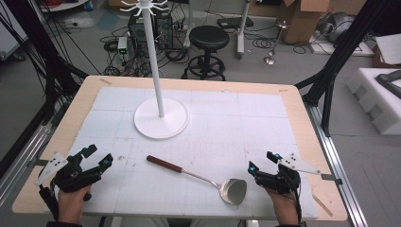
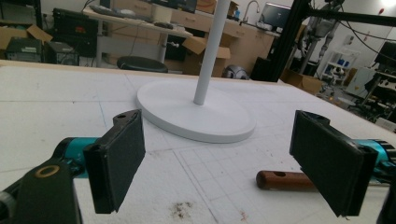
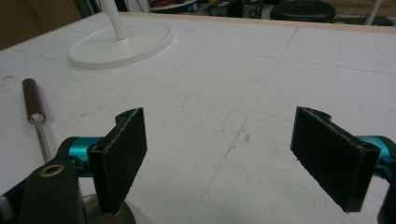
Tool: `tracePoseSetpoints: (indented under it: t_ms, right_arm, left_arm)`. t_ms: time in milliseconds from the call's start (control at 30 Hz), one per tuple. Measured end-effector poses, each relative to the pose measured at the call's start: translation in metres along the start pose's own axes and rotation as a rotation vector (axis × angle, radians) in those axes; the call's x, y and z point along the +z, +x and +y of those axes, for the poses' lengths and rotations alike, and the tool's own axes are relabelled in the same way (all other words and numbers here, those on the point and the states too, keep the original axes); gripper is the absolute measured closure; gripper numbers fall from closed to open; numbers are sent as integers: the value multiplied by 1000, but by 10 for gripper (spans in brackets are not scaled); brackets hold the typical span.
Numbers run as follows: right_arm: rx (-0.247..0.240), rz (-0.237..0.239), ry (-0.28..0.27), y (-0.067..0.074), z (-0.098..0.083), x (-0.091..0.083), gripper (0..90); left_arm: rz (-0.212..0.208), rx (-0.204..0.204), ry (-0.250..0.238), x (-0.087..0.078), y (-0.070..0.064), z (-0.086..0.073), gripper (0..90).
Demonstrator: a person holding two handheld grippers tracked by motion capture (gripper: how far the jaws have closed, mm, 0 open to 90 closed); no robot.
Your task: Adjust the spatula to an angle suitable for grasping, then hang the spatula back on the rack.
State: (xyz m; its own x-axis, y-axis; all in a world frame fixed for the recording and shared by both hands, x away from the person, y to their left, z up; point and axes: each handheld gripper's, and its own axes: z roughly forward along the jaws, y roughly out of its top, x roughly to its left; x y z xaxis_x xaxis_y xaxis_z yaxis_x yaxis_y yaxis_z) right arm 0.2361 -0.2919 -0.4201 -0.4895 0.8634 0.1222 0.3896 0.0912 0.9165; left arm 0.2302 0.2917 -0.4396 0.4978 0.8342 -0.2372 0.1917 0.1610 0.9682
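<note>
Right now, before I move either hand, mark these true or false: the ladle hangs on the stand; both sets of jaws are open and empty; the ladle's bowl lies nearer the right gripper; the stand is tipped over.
1. The ladle hangs on the stand. False: it lies flat on the table.
2. The left gripper and right gripper have open, empty jaws. True.
3. The ladle's bowl lies nearer the right gripper. True.
4. The stand is tipped over. False: it stands upright on its round base.
</note>
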Motion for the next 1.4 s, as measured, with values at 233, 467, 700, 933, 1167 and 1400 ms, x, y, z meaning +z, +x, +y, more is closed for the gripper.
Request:
tracePoseSetpoints:
  t_ms: [233,467,700,933,1167,1400]
  right_arm:
    - [-21,52,0,14,13,5,177]
    - [-48,118,46,33,23,14,166]
    - [-121,226,141,54,28,35,170]
    - [-235,324,277,78,26,62,200]
    - [-316,411,384,98,26,82,374]
    - [-400,426,533,112,24,101,529]
  left_arm:
    - [-5,0,4,2,-1,-1,187]
    - [-17,-8,12,2,2,-2,202]
    - [-11,-12,10,-3,2,-3,225]
    - [-2,-10,10,-6,2,-2,223]
    - [-9,-6,16,-4,-1,-3,223]
    - [-11,-9,19,-4,0,-3,223]
